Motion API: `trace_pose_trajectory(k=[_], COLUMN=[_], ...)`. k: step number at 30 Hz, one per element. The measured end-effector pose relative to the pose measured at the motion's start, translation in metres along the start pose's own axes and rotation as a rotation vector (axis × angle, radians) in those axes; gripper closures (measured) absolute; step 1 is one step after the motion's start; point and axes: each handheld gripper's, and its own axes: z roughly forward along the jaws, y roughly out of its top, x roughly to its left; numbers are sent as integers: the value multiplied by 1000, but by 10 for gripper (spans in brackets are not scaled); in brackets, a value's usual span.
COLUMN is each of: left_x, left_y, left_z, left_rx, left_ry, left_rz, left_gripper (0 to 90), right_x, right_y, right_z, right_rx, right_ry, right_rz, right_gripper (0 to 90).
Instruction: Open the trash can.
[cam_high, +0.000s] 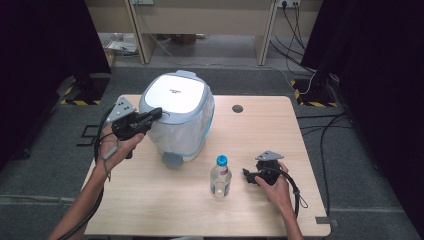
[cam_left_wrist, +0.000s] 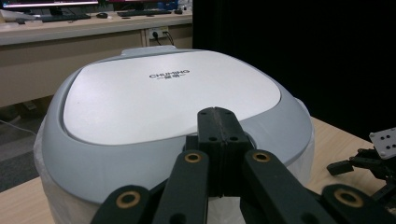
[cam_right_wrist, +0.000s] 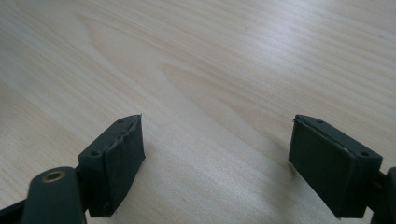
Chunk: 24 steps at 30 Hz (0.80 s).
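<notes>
Bin of grey and white plastic, rounded, pedal-operated and lined with a clear bag (cam_high: 177, 112), is stood at the far left of the pale wooden bench (cam_high: 150, 200). Its white lid is met just ahead of the left gripper (cam_high: 150, 118), whose jaws are pressed shut on nothing at the lid's near rim. The right gripper (cam_right_wrist: 215, 158), jaws spread wide and empty, is held over bare bench, well apart; a clear blue-capped plastic bottle (cam_high: 220, 176) is stood between.
</notes>
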Motion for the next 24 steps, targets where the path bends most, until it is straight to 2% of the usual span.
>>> trace_pose_trajectory(k=[1, 4, 5, 7, 8, 11, 12, 15, 17, 19, 20, 22, 24], left_x=[-2, -2, -2, -2, -1, -7, -9, -7, -8, -11, -11, -12, -9], left_y=[0, 2, 1, 2, 5, 10, 11, 10, 12, 15, 17, 18, 20], left_z=[0, 0, 0, 0, 1, 2, 3, 3, 4, 6, 6, 7, 9], left_rx=[5, 21, 10, 14, 39, 68, 77, 71, 72, 98, 108, 106, 107], left_ry=[14, 13, 9, 10, 8, 56, 58, 54, 58, 61, 71, 75, 71], left_rz=[27, 29, 10, 20, 13, 75, 80, 67, 97, 100, 103, 113, 98], left_gripper=[895, 895, 895, 895, 895, 895, 895, 895, 895, 894, 867, 860, 848], right_x=[0, -1, -1, -1, -1, -1, -1, -1, -1, -2, -4, -5, -5], right_y=[0, 0, 0, 0, 0, 0, 0, 0, -1, -1, -1, -2, -2], right_z=[0, 0, 0, 0, 0, 0, 0, 0, 0, 0, 0, 0, -1], right_rx=[0, 0, 0, 1, 2, -3, -3, -2, 0, 2, 0, -1, -1], right_ry=[0, -3, -2, -1, -1, -1, -1, -1, 3, 1, 2, 2, 3], right_rz=[0, -2, 1, 2, 5, 6, 6, 3, 9, 2, 14, 13, 14], right_gripper=[182, 182, 183, 183, 182, 183, 183, 183, 183, 182, 180, 180, 180])
